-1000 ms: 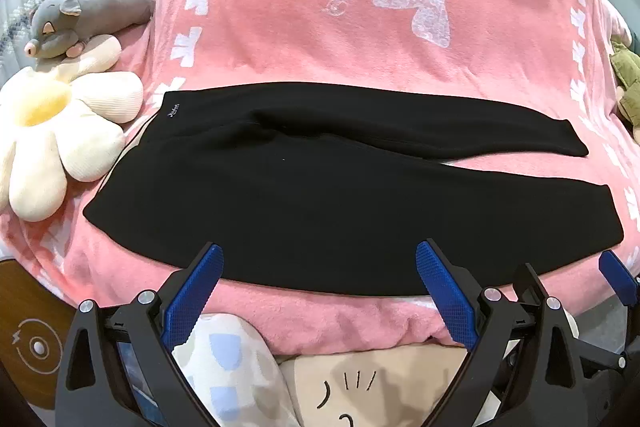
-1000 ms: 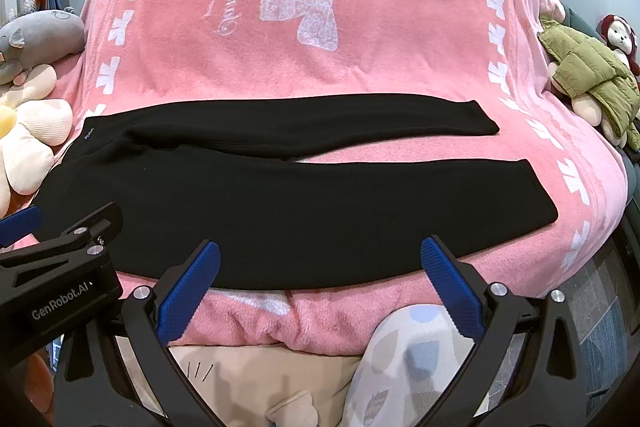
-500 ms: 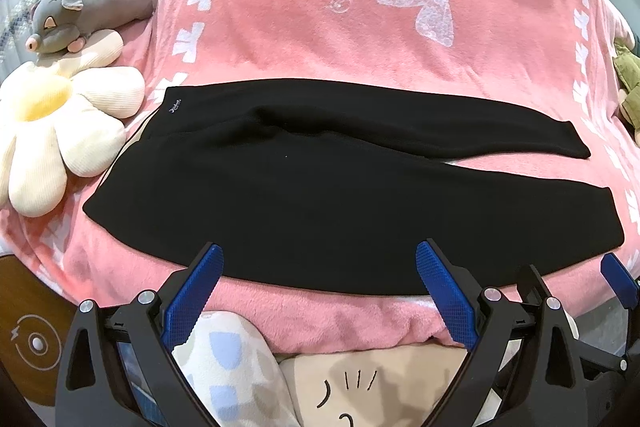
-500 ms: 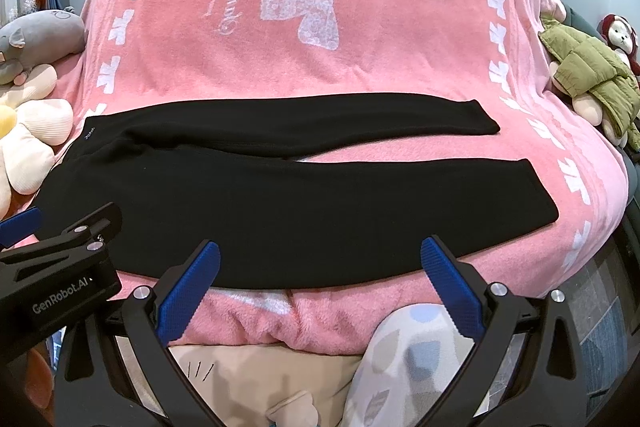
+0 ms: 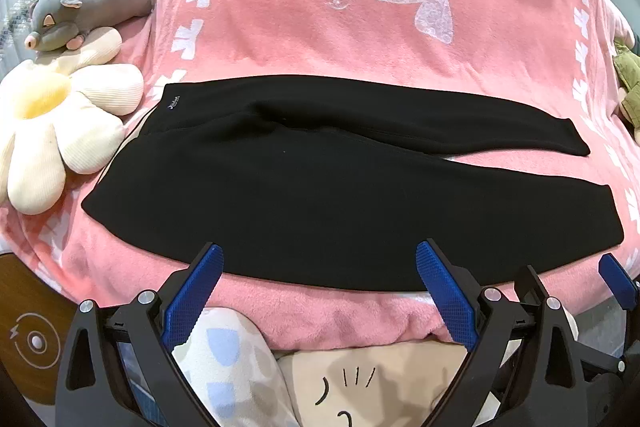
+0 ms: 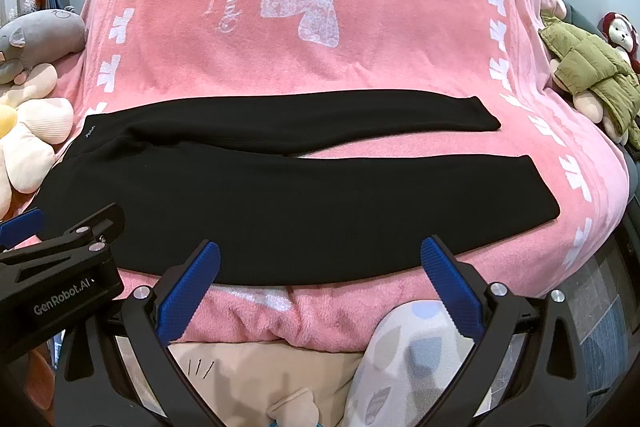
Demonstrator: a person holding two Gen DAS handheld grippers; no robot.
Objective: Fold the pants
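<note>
Black pants [image 5: 320,195] [image 6: 280,199] lie flat across a pink blanket [image 5: 320,7] [image 6: 360,27], waistband at the left and both legs stretched to the right with a thin pink gap between them. My left gripper [image 5: 318,267] hovers open just short of the near leg's front edge, nothing between its blue pads [image 5: 444,291]. My right gripper [image 6: 320,263] is open too, at the same front edge further right, and holds nothing. The left gripper's body [image 6: 60,283] shows at the lower left of the right wrist view.
A flower cushion [image 5: 48,123] and a grey plush animal [image 5: 84,7] sit left of the waistband. A plush in a green jacket [image 6: 592,75] lies at the bed's right edge. Patterned pillows [image 5: 240,367] lie below the blanket's front edge.
Both grippers have crept slightly forward toward the pants' near edge. The pants have not moved.
</note>
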